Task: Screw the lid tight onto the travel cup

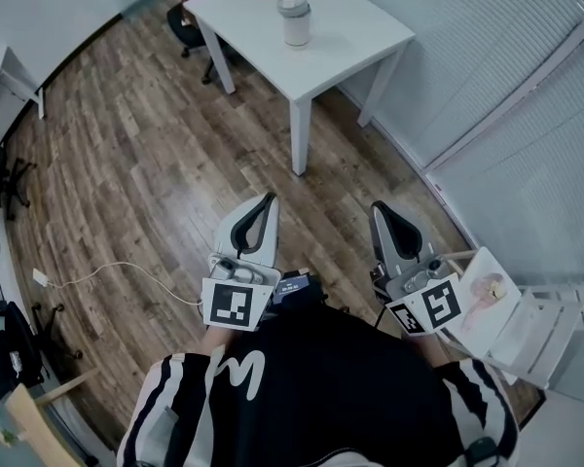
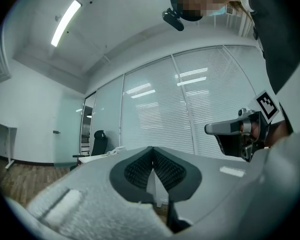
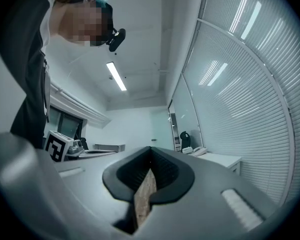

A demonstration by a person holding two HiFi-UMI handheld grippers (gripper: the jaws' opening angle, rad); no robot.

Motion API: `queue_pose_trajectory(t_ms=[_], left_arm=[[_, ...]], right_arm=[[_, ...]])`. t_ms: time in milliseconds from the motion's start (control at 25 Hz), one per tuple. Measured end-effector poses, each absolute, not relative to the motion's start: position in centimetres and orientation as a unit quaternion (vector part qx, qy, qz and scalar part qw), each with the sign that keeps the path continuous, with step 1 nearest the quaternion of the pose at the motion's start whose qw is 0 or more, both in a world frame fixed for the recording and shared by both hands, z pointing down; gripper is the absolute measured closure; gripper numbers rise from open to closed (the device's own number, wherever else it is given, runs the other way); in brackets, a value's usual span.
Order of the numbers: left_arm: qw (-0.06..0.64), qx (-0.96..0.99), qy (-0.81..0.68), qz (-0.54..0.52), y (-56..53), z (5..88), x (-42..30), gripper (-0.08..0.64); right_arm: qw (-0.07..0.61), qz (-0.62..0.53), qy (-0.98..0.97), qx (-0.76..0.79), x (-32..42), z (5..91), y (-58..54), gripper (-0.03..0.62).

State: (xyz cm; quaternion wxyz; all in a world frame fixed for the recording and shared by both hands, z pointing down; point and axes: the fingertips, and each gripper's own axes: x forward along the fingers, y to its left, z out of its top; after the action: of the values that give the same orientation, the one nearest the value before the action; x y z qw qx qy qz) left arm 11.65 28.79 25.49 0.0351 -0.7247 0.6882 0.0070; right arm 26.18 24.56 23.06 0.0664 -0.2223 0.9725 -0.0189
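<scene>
Left gripper (image 1: 266,198): jaws closed together, nothing held. Right gripper (image 1: 378,208): jaws closed together, empty. The two are side by side above the wooden floor (image 1: 127,163). Travel cup (image 1: 294,25), lid (image 1: 293,6) on top: upright on the white bench (image 1: 355,37), 12 o'clock, well apart from both.

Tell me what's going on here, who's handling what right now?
A person in a black top with white stripes stands on a wood-plank floor, holding the left hand-held gripper and the right hand-held gripper out in front, both shut and empty. The white travel cup stands with its lid on the square white table ahead, well apart from both grippers. Nothing touches it.
</scene>
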Motion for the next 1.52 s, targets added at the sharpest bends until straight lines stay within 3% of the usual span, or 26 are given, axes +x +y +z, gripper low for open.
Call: queue_pose_trajectory(t_ms=[1520], left_arm=[[0.044,-0.711,0.702,0.022,22.9,24.7,8.8,0.557]], right_arm=[[0.062,-0.011,0.979,-0.193,23.7,23.7,19.7,0.594]])
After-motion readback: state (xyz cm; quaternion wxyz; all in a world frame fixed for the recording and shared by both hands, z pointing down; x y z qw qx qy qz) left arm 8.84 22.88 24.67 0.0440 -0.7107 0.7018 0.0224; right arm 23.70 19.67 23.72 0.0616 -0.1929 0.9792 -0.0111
